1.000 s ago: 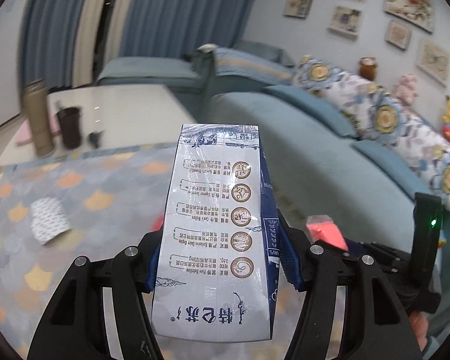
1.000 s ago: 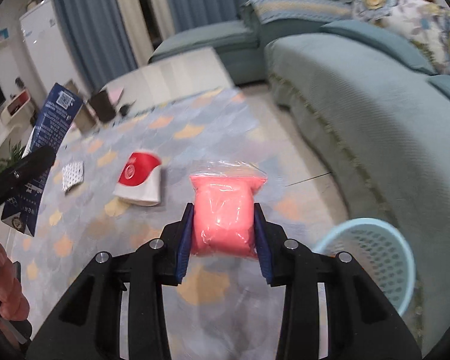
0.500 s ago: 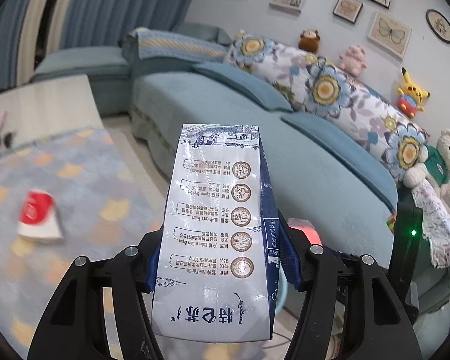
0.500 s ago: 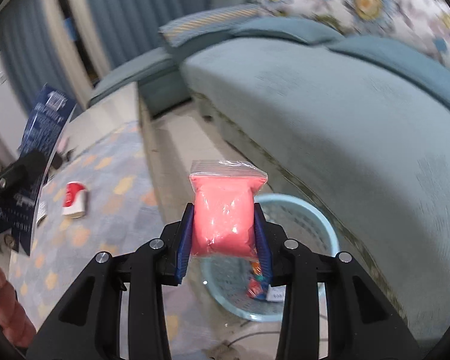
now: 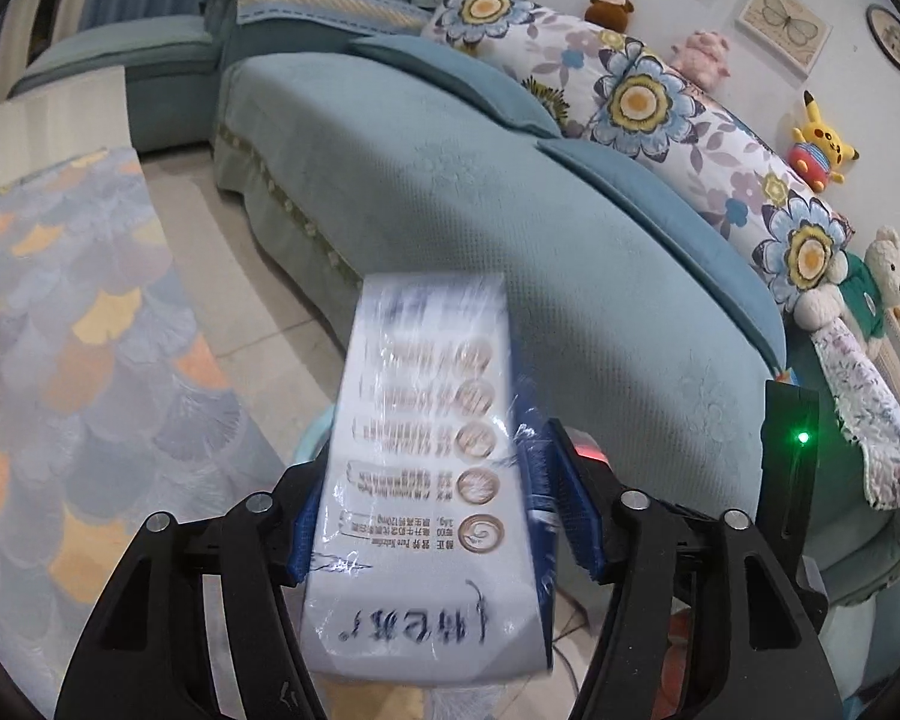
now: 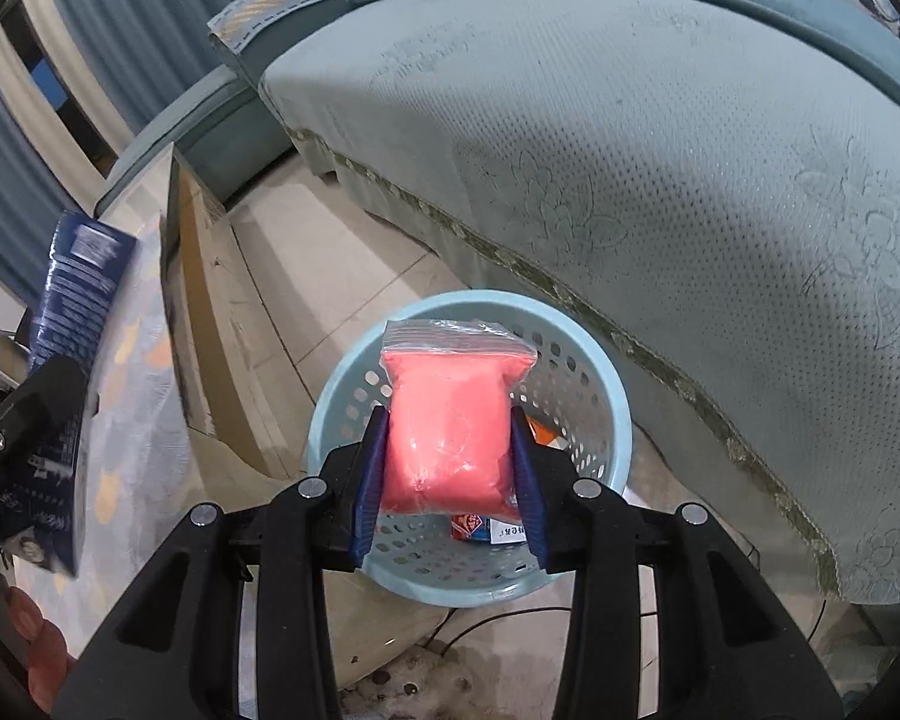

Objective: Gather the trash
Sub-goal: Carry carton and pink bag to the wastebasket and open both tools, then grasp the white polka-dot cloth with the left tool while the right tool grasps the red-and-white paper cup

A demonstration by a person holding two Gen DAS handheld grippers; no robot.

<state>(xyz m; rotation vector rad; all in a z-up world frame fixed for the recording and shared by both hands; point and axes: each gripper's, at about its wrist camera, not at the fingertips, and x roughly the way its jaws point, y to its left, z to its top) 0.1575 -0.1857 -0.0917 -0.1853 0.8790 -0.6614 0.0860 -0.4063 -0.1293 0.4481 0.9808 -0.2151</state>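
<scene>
A teal sofa (image 6: pixel 660 150) filled the far side of both views, with a patterned rug (image 5: pixel 60 330) on the tiled floor beside it. Close against the sofa's skirt stood a pale blue perforated basket (image 6: pixel 594 372), some wrappers lying in its bottom. The left gripper (image 5: pixel 444 516) bracketed a blue-and-white carton (image 5: pixel 426 450) whose long axis ran away from the camera, its far end blurred; the jaws were opening, with a gap showing at the right pad. The right gripper (image 6: pixel 450 480), pointed steeply down over the basket, pinched a pink-filled zip bag (image 6: pixel 450 420) by its sides, sealed end pointing away, long axis along the fingers; its jaws were starting to open.
</scene>
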